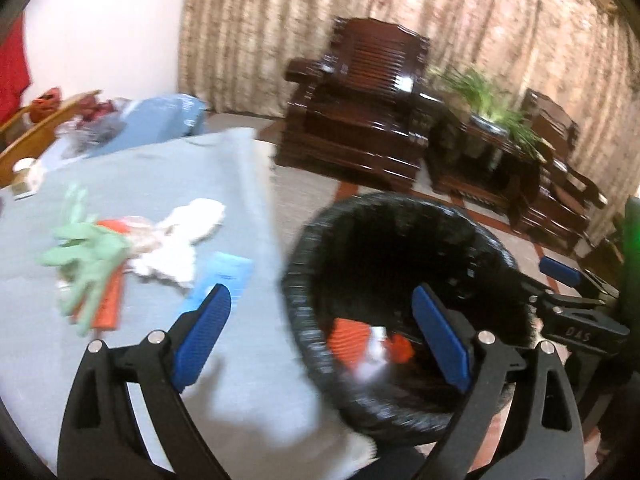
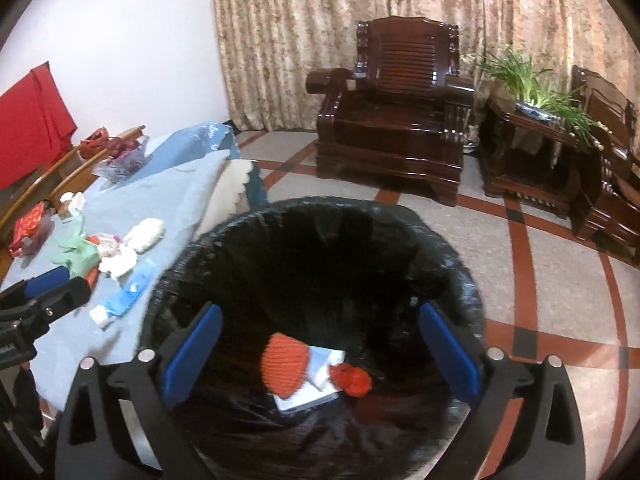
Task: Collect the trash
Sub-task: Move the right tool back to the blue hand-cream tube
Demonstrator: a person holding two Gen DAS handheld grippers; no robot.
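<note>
My right gripper [image 2: 318,350] hangs right over the black-lined trash bin [image 2: 460,280], jaws spread wide, nothing between the blue pads [image 2: 194,350]; my left gripper [image 1: 320,334] also wide open and empty, its right finger over the bin's left rim, its left finger over the table

Inside the bin, at the bottom: orange ribbed piece [image 2: 285,366], white-blue flat box [image 2: 320,380] under it, small red crumpled wrapper [image 2: 354,378] just right of the orange piece

Left of the bin, the table with grey-blue cloth [image 2: 80,320], its edge touching or just beside the bin, can't tell which

Trash left on the cloth, all left of the bin: blue-white tube [image 2: 128,294] nearest the rim, white crumpled tissue [image 2: 120,262] beyond it, pale green paper [image 2: 78,254], orange strip [image 1: 110,300] partly under the green paper, white wad [image 2: 146,234] further back, red foil wrapper [image 2: 30,226] at the far left edge

Beyond the bin: tiled floor with red stripes [image 2: 520,240], dark wooden armchair [image 2: 400,120], low wooden side table with potted plant [image 2: 532,88] right of it, patterned curtain [image 2: 320,20] behind

Left wrist view is motion-blurred
</note>
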